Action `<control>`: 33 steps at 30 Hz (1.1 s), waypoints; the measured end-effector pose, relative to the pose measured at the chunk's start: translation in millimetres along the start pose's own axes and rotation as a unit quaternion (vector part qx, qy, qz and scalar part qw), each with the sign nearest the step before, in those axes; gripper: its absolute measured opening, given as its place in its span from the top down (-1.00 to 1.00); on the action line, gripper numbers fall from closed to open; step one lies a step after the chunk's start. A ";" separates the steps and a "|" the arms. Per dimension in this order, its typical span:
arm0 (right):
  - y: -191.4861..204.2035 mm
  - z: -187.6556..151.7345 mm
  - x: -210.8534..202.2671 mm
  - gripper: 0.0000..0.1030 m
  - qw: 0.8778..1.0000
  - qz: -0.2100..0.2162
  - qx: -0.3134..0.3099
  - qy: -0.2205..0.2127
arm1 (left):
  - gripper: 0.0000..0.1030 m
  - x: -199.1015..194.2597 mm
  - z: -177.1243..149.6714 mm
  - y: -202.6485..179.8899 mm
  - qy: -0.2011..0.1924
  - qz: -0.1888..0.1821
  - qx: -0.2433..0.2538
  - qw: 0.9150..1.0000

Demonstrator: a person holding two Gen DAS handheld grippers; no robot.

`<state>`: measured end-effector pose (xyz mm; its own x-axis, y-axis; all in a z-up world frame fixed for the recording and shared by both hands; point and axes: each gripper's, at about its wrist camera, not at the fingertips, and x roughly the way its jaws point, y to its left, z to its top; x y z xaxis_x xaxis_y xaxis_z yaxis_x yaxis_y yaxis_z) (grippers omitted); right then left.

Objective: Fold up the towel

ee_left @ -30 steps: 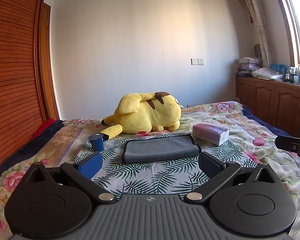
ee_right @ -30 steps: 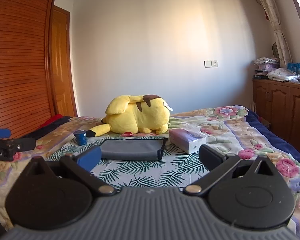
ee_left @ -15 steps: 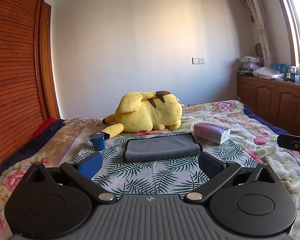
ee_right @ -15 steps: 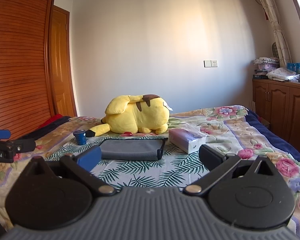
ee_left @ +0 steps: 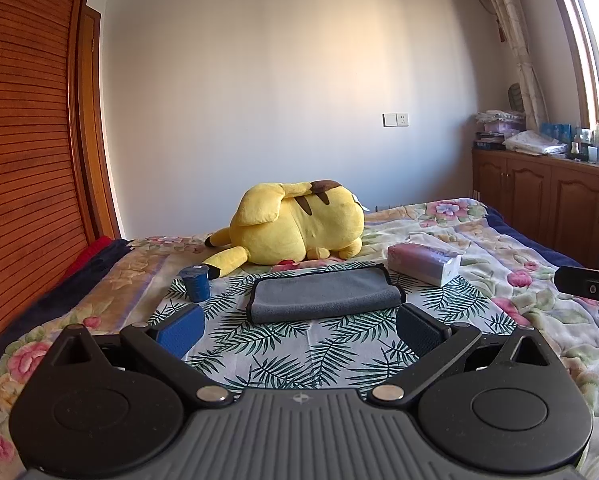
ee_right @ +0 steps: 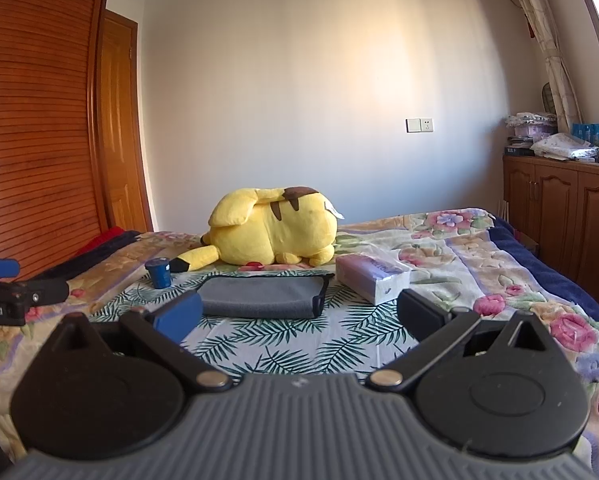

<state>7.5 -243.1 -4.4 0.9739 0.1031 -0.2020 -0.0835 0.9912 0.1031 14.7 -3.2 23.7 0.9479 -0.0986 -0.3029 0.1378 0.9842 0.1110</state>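
Towel [ee_left: 324,293] lies folded; both grippers' fingers [ee_left: 180,329] spread, empty; "bot.AI" readable.

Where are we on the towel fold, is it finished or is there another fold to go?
Done: the grey towel lies on the bed as a compact layered rectangle. In hand: nothing; the left gripper and right gripper are both open, short of it. Left: probably nothing, unless a further fold is wanted.
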 end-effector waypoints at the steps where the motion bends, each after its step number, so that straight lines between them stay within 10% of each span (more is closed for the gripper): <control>1: 0.2 -0.3 -0.2 -1.00 1.000 0.000 0.000 0.000 | -1.00 0.1 0.5 -0.6 0.000 0.000 0.000 1.000; 33: -2.3 0.7 -0.3 -1.00 1.000 -0.004 -0.002 -0.001 | -1.00 0.3 0.0 -1.5 0.001 0.000 0.002 1.000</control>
<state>7.6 -245.5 -3.9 0.9748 0.0952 -0.2018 -0.0769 0.9923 0.0966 14.8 -4.8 23.4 0.9470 -0.0987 -0.3058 0.1396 0.9835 0.1148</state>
